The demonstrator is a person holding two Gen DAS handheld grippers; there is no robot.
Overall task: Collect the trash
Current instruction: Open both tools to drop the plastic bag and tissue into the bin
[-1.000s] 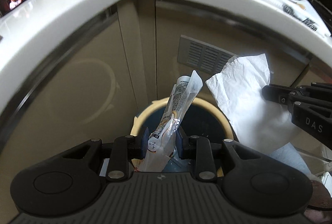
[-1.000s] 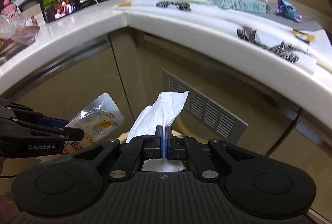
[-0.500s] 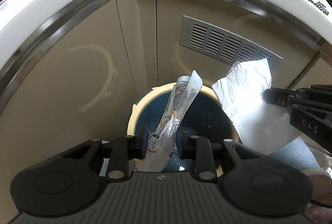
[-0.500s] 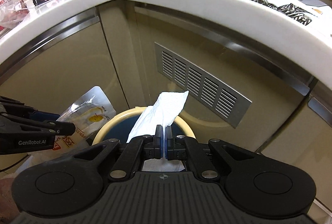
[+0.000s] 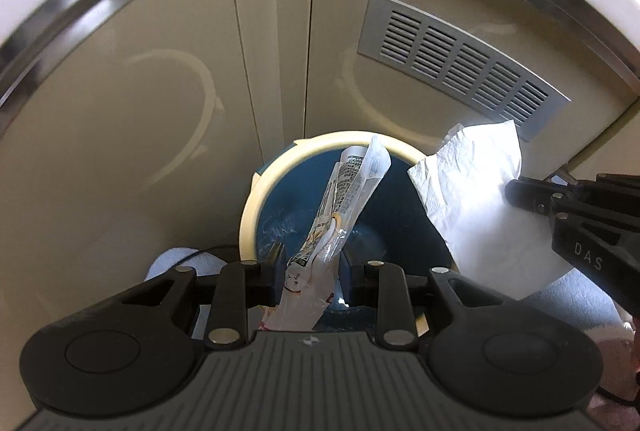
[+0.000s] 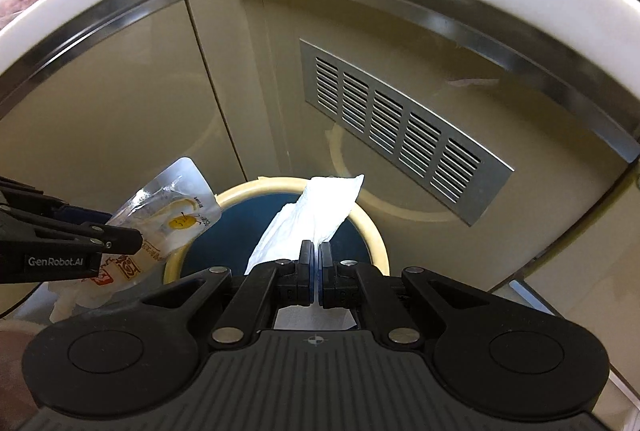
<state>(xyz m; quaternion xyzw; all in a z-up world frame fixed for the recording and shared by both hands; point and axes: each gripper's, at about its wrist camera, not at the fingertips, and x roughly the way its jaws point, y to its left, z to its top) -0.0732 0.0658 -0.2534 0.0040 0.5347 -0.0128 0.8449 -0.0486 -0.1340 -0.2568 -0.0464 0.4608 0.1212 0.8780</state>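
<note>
left gripper (image 5: 313,263) fingers parted around clear plastic wrapper (image 5: 344,199); wrapper stands between pads, whether pinched cannot tell. wrapper tip ahead of fingers, over mouth of blue bin (image 5: 280,215) with cream rim. right gripper (image 6: 315,263) fingers clamped on white tissue (image 6: 320,207); tissue rises ahead of fingertips above same bin (image 6: 368,227). grey vent (image 6: 400,127) on cabinet beyond.

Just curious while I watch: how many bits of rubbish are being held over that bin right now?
2. A plastic wrapper in the left gripper and a white tissue in the right gripper, both above the bin. Its bottom is partly hidden.
</note>
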